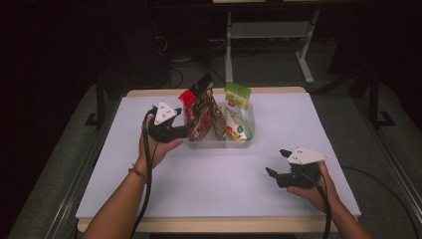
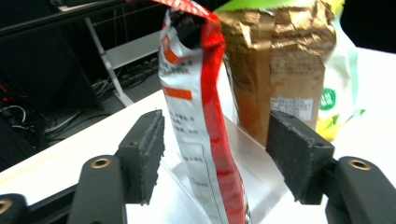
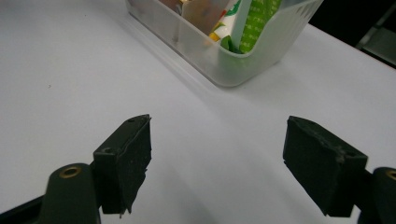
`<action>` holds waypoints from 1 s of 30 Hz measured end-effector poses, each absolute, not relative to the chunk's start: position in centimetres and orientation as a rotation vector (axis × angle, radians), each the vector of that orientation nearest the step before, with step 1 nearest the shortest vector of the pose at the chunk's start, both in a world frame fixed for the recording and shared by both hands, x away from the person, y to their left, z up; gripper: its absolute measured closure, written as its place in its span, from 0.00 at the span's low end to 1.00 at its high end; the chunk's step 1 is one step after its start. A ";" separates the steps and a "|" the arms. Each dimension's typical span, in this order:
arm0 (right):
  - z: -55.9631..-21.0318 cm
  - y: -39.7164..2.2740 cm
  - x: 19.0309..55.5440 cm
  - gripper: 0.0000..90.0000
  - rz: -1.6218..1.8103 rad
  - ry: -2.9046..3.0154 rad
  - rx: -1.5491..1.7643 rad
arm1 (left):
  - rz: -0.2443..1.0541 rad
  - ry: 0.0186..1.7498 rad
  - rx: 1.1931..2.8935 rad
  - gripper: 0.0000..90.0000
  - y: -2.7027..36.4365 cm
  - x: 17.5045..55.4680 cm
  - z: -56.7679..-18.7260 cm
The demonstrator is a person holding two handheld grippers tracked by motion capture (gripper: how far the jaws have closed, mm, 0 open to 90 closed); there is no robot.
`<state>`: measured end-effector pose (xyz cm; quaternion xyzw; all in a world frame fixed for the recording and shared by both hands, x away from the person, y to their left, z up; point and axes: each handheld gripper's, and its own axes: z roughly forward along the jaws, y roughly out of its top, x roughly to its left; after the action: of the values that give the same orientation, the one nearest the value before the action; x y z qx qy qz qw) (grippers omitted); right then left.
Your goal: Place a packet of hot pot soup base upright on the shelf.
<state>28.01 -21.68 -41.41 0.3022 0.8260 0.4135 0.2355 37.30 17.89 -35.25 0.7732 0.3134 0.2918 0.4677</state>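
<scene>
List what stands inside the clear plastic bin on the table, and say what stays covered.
Inside the clear plastic bin stand three upright packets: a red packet, a brown packet and a green packet. The packets hide the bin's floor, and they overlap, so anything lying beneath them cannot be seen.

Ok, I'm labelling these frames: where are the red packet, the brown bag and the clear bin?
red packet [image 2: 205, 140], left gripper view, its front face
brown bag [image 2: 280, 60], left gripper view, crinkled upper face
clear bin [image 3: 243, 65], right gripper view, near corner wall
</scene>
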 end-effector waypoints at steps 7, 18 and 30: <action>-41.2 -21.2 28.0 0.25 1.117 2.268 0.803 | 0.727 0.741 1.953 0.35 18.3 36.7 -35.5; -40.4 -21.2 27.9 0.24 1.106 2.257 0.772 | 0.727 0.705 1.998 0.30 19.6 35.6 -35.5; -39.6 -21.4 28.0 0.24 1.074 2.232 0.777 | 0.758 0.681 2.013 0.31 21.6 34.4 -35.6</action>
<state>27.99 -21.40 -39.64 0.2883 0.8280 0.3984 0.2695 34.41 21.60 -35.63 0.8062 0.2729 0.3037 0.4282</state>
